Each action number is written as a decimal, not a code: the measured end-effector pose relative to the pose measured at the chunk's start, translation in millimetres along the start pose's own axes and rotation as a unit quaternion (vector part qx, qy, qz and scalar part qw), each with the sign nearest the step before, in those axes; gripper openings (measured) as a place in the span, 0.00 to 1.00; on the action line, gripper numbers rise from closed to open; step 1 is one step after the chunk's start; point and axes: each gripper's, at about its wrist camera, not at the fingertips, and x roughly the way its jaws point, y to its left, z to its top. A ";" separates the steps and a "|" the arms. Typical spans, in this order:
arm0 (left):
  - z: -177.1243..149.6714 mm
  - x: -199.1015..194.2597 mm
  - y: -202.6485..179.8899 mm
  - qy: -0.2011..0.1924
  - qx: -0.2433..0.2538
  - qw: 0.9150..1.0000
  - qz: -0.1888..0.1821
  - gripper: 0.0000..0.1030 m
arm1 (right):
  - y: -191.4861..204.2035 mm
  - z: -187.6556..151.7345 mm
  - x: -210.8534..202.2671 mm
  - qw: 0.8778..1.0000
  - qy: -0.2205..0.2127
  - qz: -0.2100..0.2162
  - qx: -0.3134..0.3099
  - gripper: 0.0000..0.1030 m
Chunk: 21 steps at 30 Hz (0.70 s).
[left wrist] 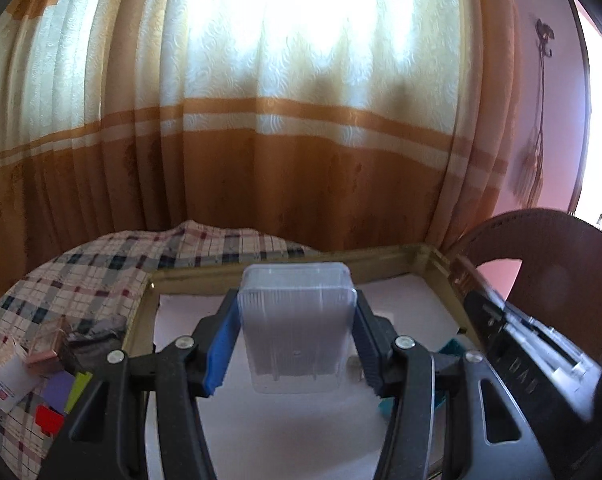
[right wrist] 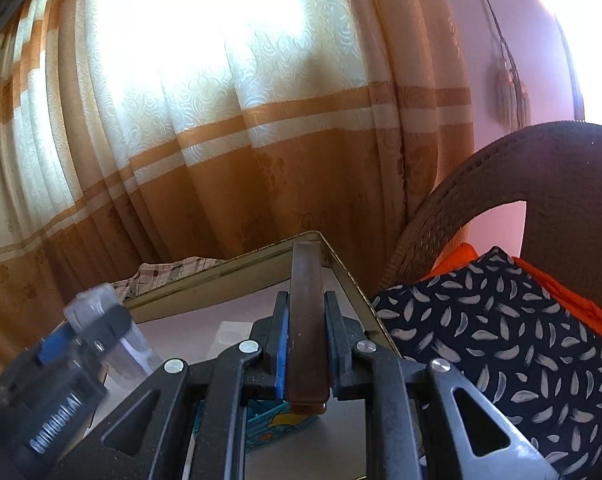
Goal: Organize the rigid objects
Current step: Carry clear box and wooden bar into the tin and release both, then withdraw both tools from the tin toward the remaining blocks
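Holding a clear plastic box [left wrist: 297, 328] in the left gripper [left wrist: 297, 344], pads pressed on its 2 side walls, box upright between the fingers and raised above the white tabletop [left wrist: 293, 432]. Pinching a flat brown bar [right wrist: 307, 320] edge-on in the right gripper [right wrist: 307, 340], jaws nearly pressed together on it, bar sticking out past the fingertips toward the table's gold-framed corner [right wrist: 321, 240]. Right gripper seen blurred at the right edge of the left view [left wrist: 533, 360]; left gripper with its box low-left in the right view. Ahead of both: orange-and-cream curtain [left wrist: 285, 160]. Left of the left gripper: plaid cloth [left wrist: 81, 280] with small colored items [left wrist: 57, 396]. Right of the right gripper: wicker chair [right wrist: 481, 176] and feather-print cushion [right wrist: 501, 344]. Teal printed item [right wrist: 265, 420] under the right gripper.
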 end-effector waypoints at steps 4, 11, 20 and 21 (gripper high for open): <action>-6.7 4.9 -0.3 0.005 -0.002 1.000 -0.007 0.52 | 6.4 -1.3 3.9 1.000 0.008 -0.004 -0.016 0.17; -6.3 11.4 -12.4 0.017 0.017 1.000 0.010 0.52 | 8.5 -2.8 7.3 1.000 0.015 -0.006 -0.023 0.17; -22.4 -7.2 -5.5 0.011 0.046 0.999 0.019 0.88 | 8.8 -5.1 5.3 1.000 0.015 -0.006 -0.022 0.40; -23.3 -10.7 -3.6 0.009 0.044 0.999 0.020 0.89 | 10.1 -5.5 3.2 1.000 0.009 -0.009 -0.026 0.46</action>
